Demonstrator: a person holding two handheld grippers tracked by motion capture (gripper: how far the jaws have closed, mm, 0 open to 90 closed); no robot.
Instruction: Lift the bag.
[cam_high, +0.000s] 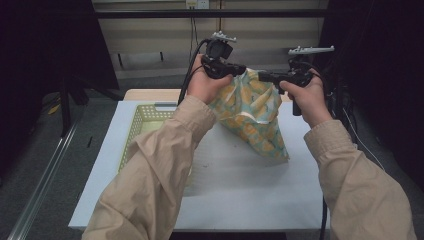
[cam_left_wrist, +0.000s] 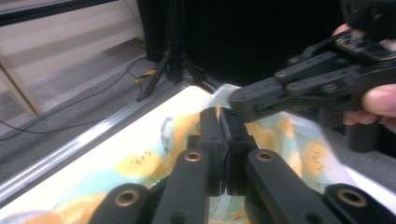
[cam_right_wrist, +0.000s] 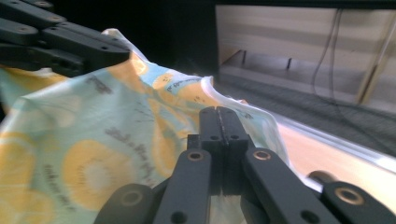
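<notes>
Left gripper (cam_high: 239, 70) pinches the patterned cloth (cam_high: 252, 112) at its top edge; right gripper (cam_high: 264, 76) pinches it just beside, at 3 o'clock. Cloth hangs lifted, lower corner on the white table (cam_high: 240, 190). Basket (cam_high: 137, 125) at 9 o'clock. Judgement: pickup done, spreading or folding left.

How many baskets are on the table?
1: a pale yellow basket at the table's left side, partly behind the person's left sleeve. The lifted cloth could hide something behind it.
</notes>
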